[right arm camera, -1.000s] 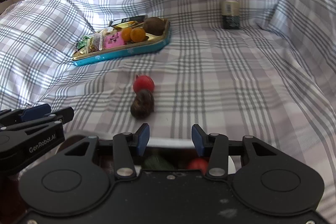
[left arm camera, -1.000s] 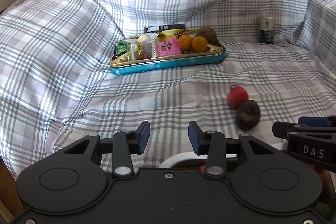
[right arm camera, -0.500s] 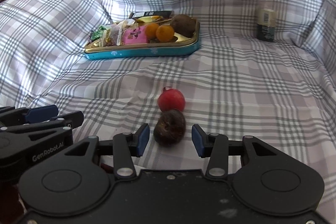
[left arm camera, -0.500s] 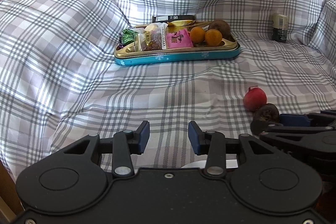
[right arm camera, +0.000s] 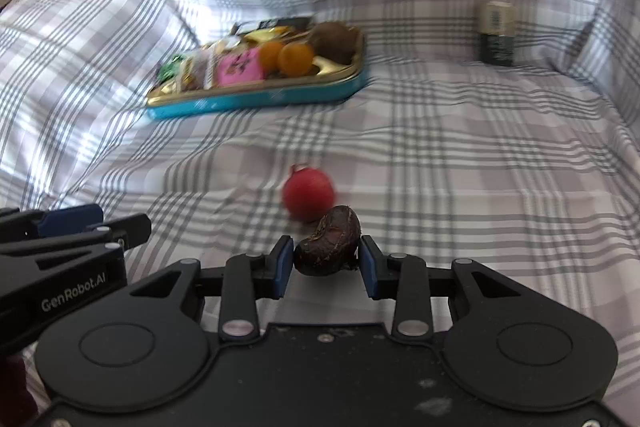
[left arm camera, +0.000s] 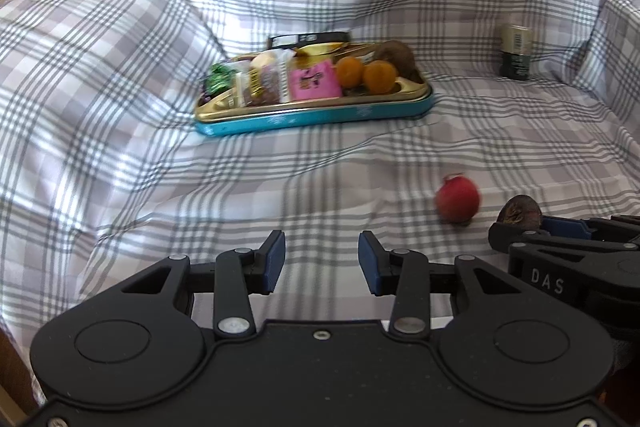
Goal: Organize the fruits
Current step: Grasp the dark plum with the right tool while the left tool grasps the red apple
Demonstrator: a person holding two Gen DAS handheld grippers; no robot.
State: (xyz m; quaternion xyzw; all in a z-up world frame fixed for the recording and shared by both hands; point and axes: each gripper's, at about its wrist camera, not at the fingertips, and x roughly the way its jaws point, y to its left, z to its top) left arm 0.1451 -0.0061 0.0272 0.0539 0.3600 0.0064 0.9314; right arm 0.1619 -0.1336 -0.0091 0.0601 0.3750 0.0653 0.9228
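A dark brown wrinkled fruit (right arm camera: pixel 329 247) sits between the blue pads of my right gripper (right arm camera: pixel 326 263), which is closed around it, pads touching both sides. A red round fruit (right arm camera: pixel 308 193) lies on the plaid cloth just beyond it. In the left wrist view the red fruit (left arm camera: pixel 457 200) is right of centre and the brown fruit (left arm camera: pixel 519 212) peeks above the right gripper. My left gripper (left arm camera: pixel 322 261) is open and empty above the cloth. A blue and gold tray (left arm camera: pixel 320 117) farther back holds two orange fruits (left arm camera: pixel 378 77), a brown fruit and wrapped snacks.
A dark green jar with a pale lid (left arm camera: pixel 516 51) stands at the back right against the raised cloth. The plaid cloth (left arm camera: pixel 120 107) rises steeply at the left, back and right. The tray also shows in the right wrist view (right arm camera: pixel 256 103).
My right gripper moved forward around the brown fruit and its pads closed in on it. My left gripper shifted slightly and stayed open.
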